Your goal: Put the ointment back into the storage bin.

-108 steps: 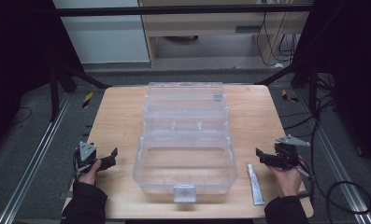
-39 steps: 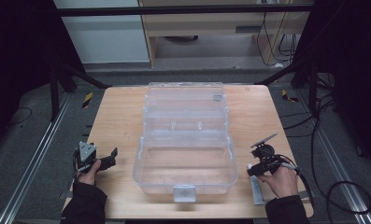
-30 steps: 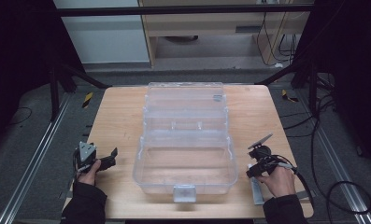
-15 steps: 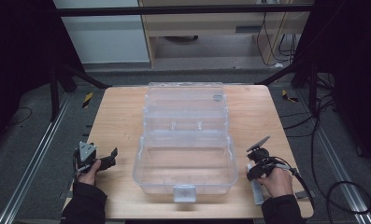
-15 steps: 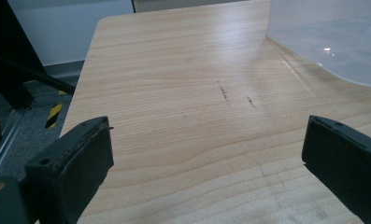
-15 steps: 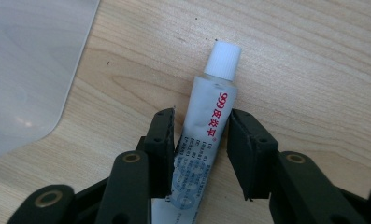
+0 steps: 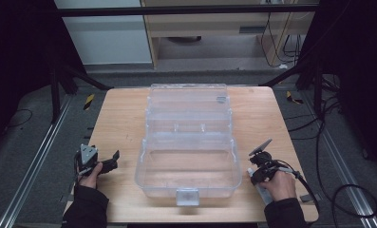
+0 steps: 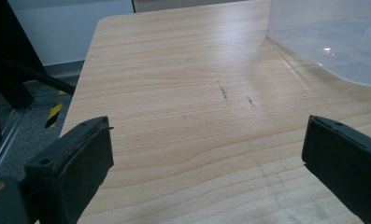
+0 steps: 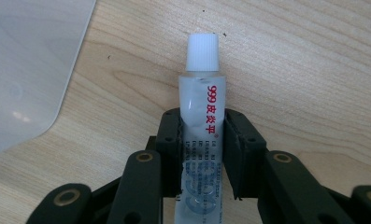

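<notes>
A grey floor (image 7: 29, 156) with metal rails and cables surrounds my pale wooden counter (image 7: 119, 118). A clear plastic box (image 7: 188, 142) lies open at its middle. My left gripper (image 7: 111, 159) rests near the left edge, fingers spread. My right gripper (image 9: 203, 140) pinches a white-capped tube (image 9: 203, 102) lying right of the box.

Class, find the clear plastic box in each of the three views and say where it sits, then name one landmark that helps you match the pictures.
High view: the clear plastic box stands open at the middle of the table.
Left gripper view: a corner of it fills the upper right.
Right gripper view: a rounded corner of it is at the upper left.
Shared landmark: the wooden table, and the box corner nearest each gripper.
</notes>
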Demonstrator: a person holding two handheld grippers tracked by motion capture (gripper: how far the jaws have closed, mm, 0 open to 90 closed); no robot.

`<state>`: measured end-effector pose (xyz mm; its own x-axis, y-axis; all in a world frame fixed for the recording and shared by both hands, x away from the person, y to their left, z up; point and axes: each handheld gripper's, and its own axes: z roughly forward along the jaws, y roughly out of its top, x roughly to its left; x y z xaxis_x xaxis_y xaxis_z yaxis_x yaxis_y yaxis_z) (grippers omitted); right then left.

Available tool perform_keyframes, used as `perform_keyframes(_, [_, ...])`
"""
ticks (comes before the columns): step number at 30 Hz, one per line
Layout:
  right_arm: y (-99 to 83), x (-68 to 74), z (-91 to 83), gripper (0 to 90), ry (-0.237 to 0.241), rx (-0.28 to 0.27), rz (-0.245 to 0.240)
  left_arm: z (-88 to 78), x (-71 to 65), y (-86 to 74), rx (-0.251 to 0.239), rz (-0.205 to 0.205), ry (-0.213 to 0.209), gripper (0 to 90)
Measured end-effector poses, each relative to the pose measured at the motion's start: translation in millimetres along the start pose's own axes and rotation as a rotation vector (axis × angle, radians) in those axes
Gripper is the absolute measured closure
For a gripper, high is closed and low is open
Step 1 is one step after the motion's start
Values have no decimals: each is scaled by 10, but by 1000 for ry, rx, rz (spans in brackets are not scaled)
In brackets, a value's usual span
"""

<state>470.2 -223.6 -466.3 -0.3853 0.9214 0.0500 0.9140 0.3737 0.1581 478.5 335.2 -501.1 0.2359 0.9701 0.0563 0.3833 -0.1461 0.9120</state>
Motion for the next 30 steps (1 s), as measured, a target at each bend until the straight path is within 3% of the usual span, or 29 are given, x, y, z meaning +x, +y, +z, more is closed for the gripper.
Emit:
perform_keyframes(5, [-2,-5,-21,697,-7,2,1,0,1,0,0,-1,1,15])
perform_keyframes(14, [-53,-66,-191,698,17,-60,-9,2,-2,1,3,-1,4,15])
perform_keyframes(27, [-24,-93,-473,699,48,-227,-51,1,-1,1,3,-1,1,15])
perform_keyframes(30, [-29,-89,-552,699,56,-288,-60,2,-2,1,2,1,0,15])
